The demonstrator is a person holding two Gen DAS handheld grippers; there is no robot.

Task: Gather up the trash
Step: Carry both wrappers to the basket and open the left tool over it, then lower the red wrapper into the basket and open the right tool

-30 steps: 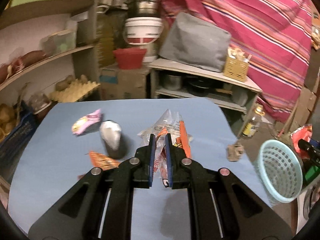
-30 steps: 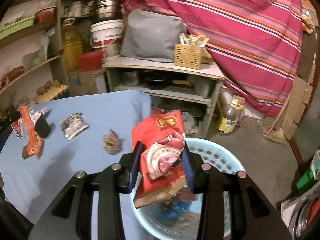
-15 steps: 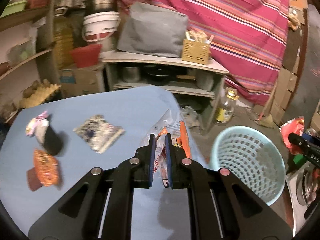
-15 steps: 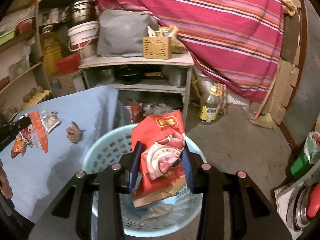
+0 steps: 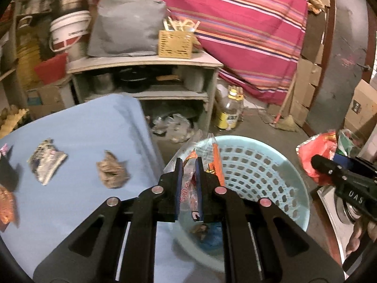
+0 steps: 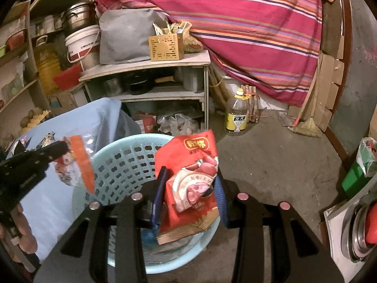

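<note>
Both grippers hang over the pale blue basket (image 5: 271,165) on the floor beside my tabletop (image 5: 77,188). On my left gripper (image 5: 187,165) the jaws are opening, yet the clear wrapper with orange print (image 5: 212,162) sits between the blue pads, its top poking up above the basket's near rim. My right gripper (image 6: 188,188) pinches a red snack bag (image 6: 190,165), half spread around its crumpled bulk, the bag hanging above the basket's inside. From the left wrist view I see that same red bag at the far right, beyond the basket. Some scraps already lie at the basket's bottom. On the blue tabletop a brown crumpled scrap (image 5: 112,172) and a grey printed packet (image 5: 46,162) lie apart, with an orange wrapper (image 5: 6,202) at the left edge.
</note>
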